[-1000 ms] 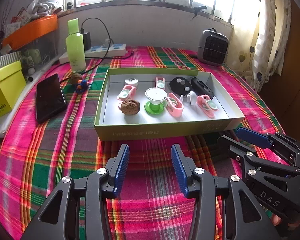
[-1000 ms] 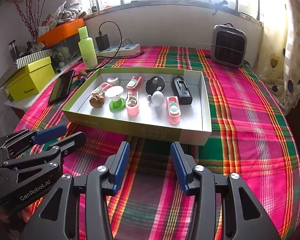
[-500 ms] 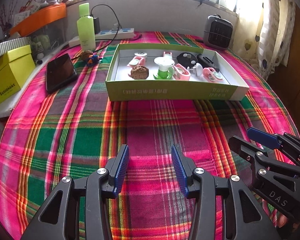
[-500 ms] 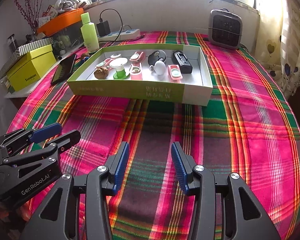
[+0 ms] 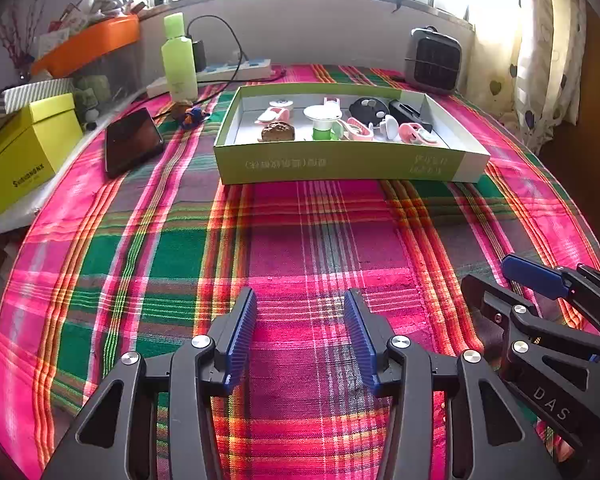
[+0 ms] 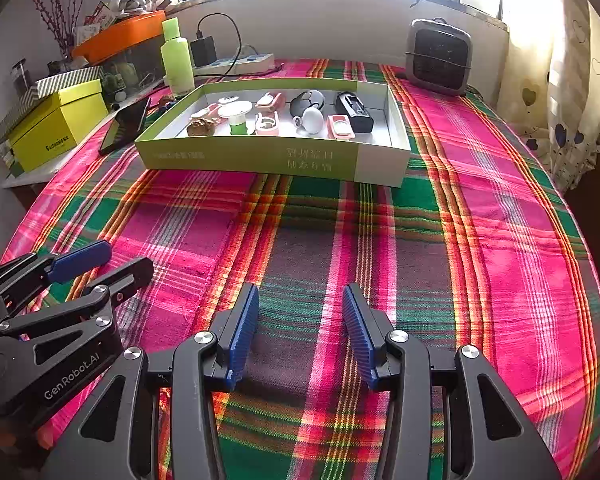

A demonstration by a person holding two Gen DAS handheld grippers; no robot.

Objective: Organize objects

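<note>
A shallow green box (image 5: 340, 166) (image 6: 260, 158) sits on the plaid cloth ahead of both grippers. It holds several small items: a brown walnut-like lump (image 5: 278, 132), a white and green spool (image 5: 322, 120), pink cases (image 5: 414, 132), a black round piece (image 5: 368, 108) and a black box (image 6: 354, 112). My left gripper (image 5: 300, 324) is open and empty, low over the cloth, well short of the box. My right gripper (image 6: 300, 320) is open and empty, also near the front. Each shows at the edge of the other's view.
A black phone (image 5: 132, 142), a green bottle (image 5: 179, 58), a power strip (image 5: 236, 70) and a small blue toy (image 5: 192, 115) lie left of the box. A yellow box (image 5: 24, 156) stands at far left. A small heater (image 5: 434, 60) stands back right.
Both grippers have pulled back from the green box, which now lies farther away. Both stayed open and empty. Items in the box have not moved.
</note>
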